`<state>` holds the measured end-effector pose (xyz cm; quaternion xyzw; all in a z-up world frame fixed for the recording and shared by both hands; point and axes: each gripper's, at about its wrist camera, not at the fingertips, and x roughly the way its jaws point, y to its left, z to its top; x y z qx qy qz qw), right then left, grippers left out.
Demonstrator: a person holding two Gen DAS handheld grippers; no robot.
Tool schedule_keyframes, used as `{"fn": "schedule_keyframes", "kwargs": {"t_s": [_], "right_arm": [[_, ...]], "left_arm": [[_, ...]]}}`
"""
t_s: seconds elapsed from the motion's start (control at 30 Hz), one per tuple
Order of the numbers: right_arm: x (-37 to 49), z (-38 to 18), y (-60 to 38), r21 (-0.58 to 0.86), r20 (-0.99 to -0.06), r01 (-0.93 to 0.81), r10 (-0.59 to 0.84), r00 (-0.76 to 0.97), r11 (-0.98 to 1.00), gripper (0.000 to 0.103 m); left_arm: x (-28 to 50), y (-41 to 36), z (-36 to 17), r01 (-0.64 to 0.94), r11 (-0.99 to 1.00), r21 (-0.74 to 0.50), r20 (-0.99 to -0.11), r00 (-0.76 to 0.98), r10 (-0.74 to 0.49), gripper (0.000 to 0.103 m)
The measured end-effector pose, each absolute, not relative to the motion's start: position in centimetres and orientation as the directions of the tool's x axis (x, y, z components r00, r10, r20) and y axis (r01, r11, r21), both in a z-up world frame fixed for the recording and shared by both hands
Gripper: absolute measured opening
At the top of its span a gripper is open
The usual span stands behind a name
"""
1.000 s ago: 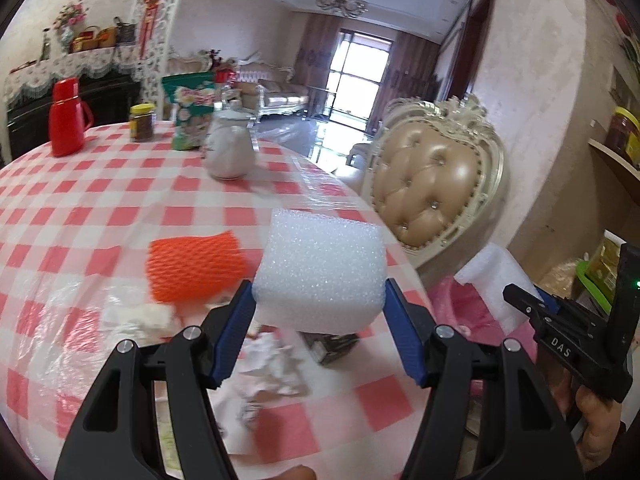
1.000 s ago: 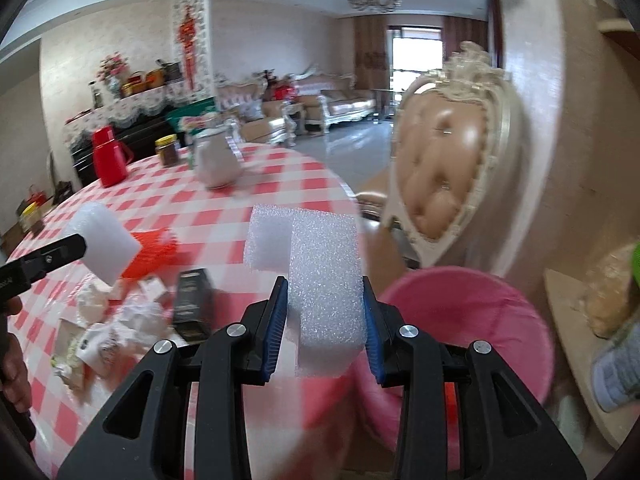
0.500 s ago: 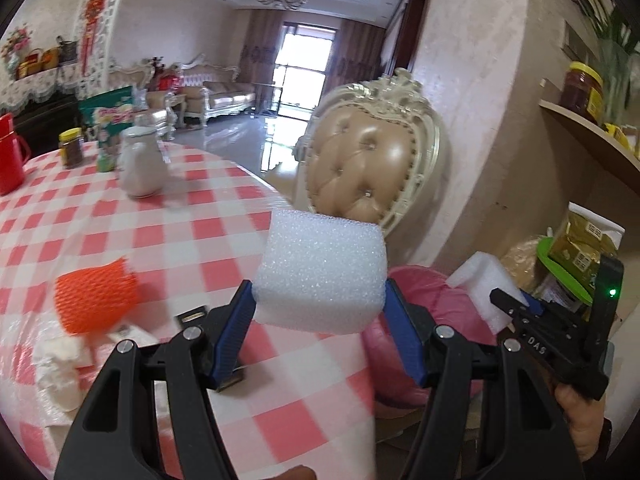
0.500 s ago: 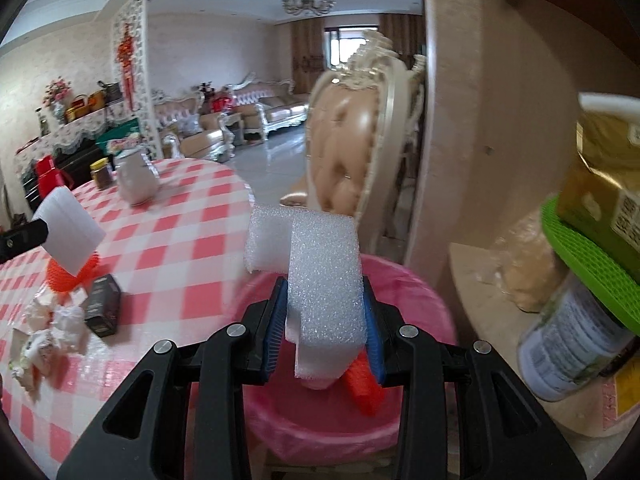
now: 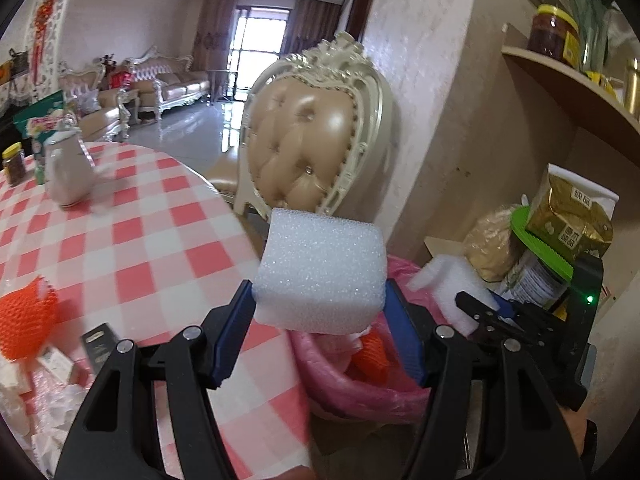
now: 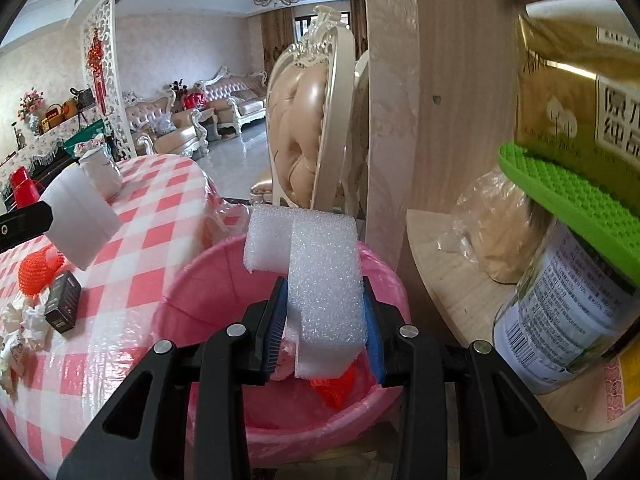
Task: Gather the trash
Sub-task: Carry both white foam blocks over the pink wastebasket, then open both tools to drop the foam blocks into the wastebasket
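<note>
- The right tool [image 6: 325, 314] is clamped on an L-shaped piece of white foam [image 6: 326, 280], blue pads pressed against both of its sides, and hangs right over the open mouth of the pink bin [image 6: 192, 280].
- Down inside that bin, which is lined with a pink bag, lies a scrap of orange netting [image 6: 338, 386].
- The left tool [image 5: 318, 328] grips a white foam block [image 5: 322, 272] between its own blue pads, held above the edge of the bench [image 5: 152, 248] with the bin's rim just beyond it.
- On the bench's red-and-white checked cloth lie more scraps: an orange foam net [image 5: 24, 320], a small black box [image 5: 100, 346] and crumpled white paper [image 6: 34, 320], all close together near the bench's near edge.
- To the right of the bin stands a wooden shelf [image 6: 452, 280] carrying a labelled jar [image 6: 560, 312] with a green lid and a gold packet on top.
- Farther along the bench stand a white jug [image 5: 66, 172] and a small jar with a yellow lid [image 5: 14, 162].
- Behind the bin, a cream chair with a tufted tan back [image 5: 312, 136] sits at the bench.
- Far off, sofas and a bright window fill the end of the room.
</note>
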<state>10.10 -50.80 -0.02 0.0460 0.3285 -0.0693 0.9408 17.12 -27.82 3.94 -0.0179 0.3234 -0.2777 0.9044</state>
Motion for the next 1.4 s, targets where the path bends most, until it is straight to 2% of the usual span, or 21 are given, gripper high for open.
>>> {"fn": "schedule_keyframes", "kwargs": {"t_s": [0.4, 0.47, 0.5, 0.53, 1.2, 1.27, 1.33, 1.4], "right_arm": [[10.2, -0.3, -50.8, 0.055, -0.628, 0.153, -0.085, 0.774, 0.987, 0.035], [10.2, -0.3, -50.9, 0.057, -0.628, 0.156, -0.086, 0.773, 0.986, 0.035], [10.1, -0.3, -50.9, 0.057, -0.628, 0.158, -0.088, 0.773, 0.986, 0.035], [10.1, -0.2, -51.0, 0.057, -0.628, 0.16, -0.089, 0.773, 0.985, 0.035], [9.8, 0.3, -49.7, 0.052, -0.628, 0.132, -0.07, 0.775, 0.99, 0.036], [9.7, 0.5, -49.6, 0.048, -0.624, 0.135, -0.076, 0.778, 0.99, 0.04], [9.4, 0.7, -49.4, 0.038, -0.615, 0.147, -0.093, 0.783, 0.988, 0.056], [9.3, 0.9, -49.4, 0.034, -0.612, 0.152, -0.1, 0.784, 0.988, 0.059]], "left_arm": [[17.9, -32.1, 1.9, 0.559, 0.794, -0.238, -0.612, 0.548, -0.57, 0.064], [18.0, -32.6, 1.6, 0.571, 0.783, -0.245, -0.62, 0.529, -0.579, 0.069], [18.2, -32.8, 1.4, 0.572, 0.78, -0.252, -0.625, 0.52, -0.583, 0.079], [18.2, -32.9, 1.3, 0.573, 0.778, -0.258, -0.626, 0.514, -0.586, 0.08], [18.0, -29.8, 2.6, 0.522, 0.81, -0.267, -0.604, 0.564, -0.563, 0.081], [17.9, -29.6, 2.7, 0.52, 0.812, -0.267, -0.603, 0.567, -0.561, 0.081], [17.8, -29.3, 2.8, 0.517, 0.813, -0.267, -0.601, 0.57, -0.56, 0.081], [17.7, -29.0, 3.0, 0.515, 0.814, -0.268, -0.599, 0.573, -0.559, 0.081]]}}
